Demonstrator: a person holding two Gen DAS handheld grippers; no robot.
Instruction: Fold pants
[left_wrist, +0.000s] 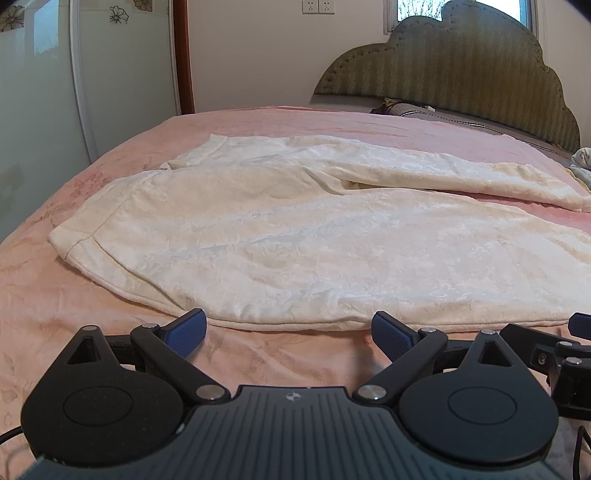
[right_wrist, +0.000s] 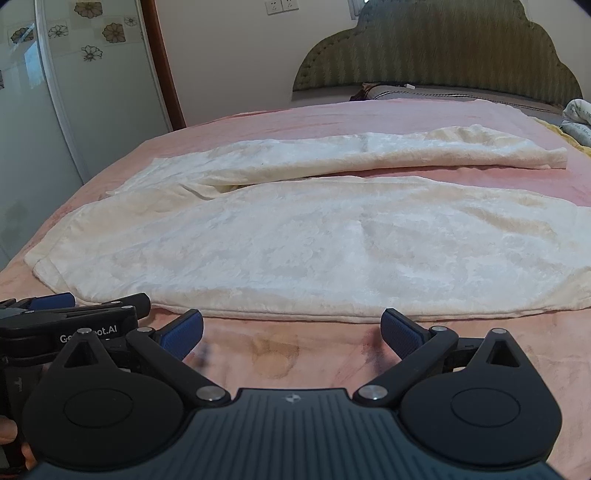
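Note:
Cream plush pants (left_wrist: 280, 240) lie flat on the pink bed, waistband to the left, both legs running right; they also show in the right wrist view (right_wrist: 314, 243). The far leg (right_wrist: 369, 151) lies apart from the near leg. My left gripper (left_wrist: 290, 334) is open and empty, just short of the near edge of the pants. My right gripper (right_wrist: 291, 334) is open and empty, also just short of that near edge. The left gripper shows at the left of the right wrist view (right_wrist: 66, 306); part of the right gripper shows at the right edge of the left wrist view (left_wrist: 580, 321).
The pink bedspread (left_wrist: 55, 302) covers the bed. A green padded headboard (left_wrist: 461, 66) and a pillow (right_wrist: 391, 90) are at the far end. A wardrobe door (left_wrist: 37, 92) stands at the left. Bundled fabric (right_wrist: 580, 118) lies at the far right.

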